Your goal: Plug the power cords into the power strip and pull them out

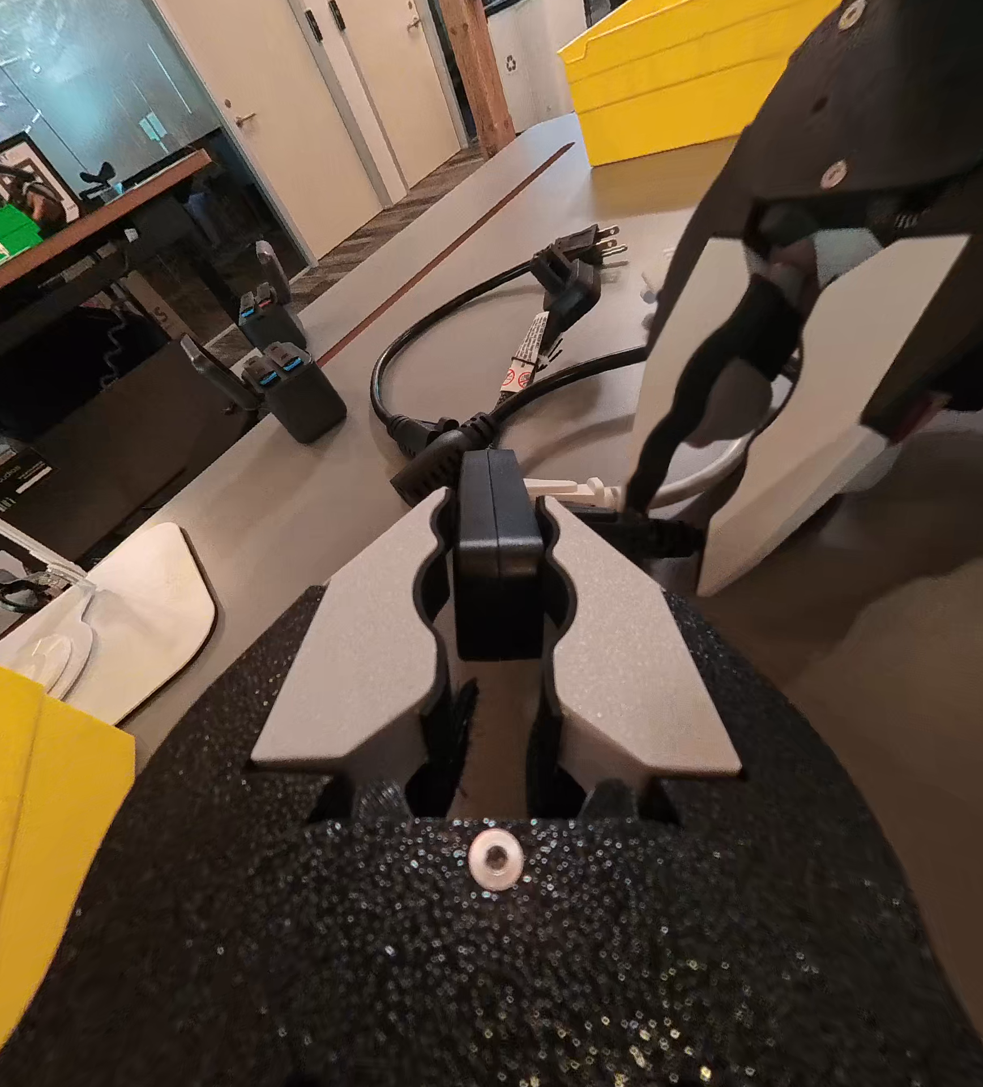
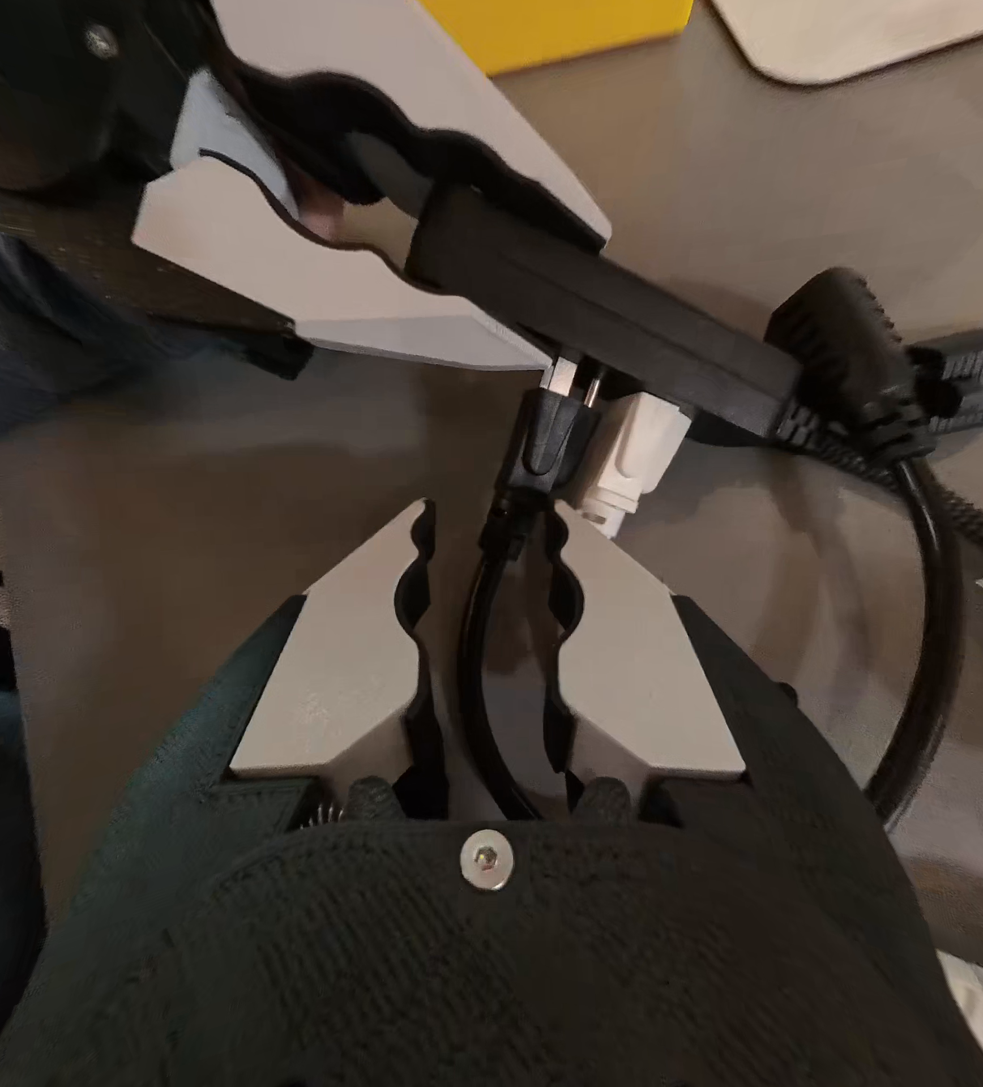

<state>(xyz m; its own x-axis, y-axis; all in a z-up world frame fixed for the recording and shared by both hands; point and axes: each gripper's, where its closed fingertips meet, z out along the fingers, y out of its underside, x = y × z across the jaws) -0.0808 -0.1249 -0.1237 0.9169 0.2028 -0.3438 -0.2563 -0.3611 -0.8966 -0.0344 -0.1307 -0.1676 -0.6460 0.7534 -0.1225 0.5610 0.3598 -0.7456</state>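
Note:
My left gripper (image 1: 495,506) is shut on the black power strip (image 1: 498,559), seen end-on, and holds it above the grey table (image 1: 277,517). In the right wrist view the strip (image 2: 624,317) runs diagonally out of the left gripper (image 2: 565,294). A black plug (image 2: 542,435) hangs from the strip's underside with its metal prongs partly showing. A white plug (image 2: 636,447) sits beside it, fully in. My right gripper (image 2: 489,512) is open just below the black plug, and the plug's black cord (image 2: 477,676) runs between its fingers. It also shows in the left wrist view (image 1: 674,538).
A spare black cord with a three-prong plug (image 1: 589,247) lies on the table beyond, and a strapped cord bundle (image 2: 848,359) lies by the strip's end. Yellow bins (image 1: 683,88) (image 1: 7,853), grey charger boxes (image 1: 301,400) and a white board (image 1: 142,606) stand around.

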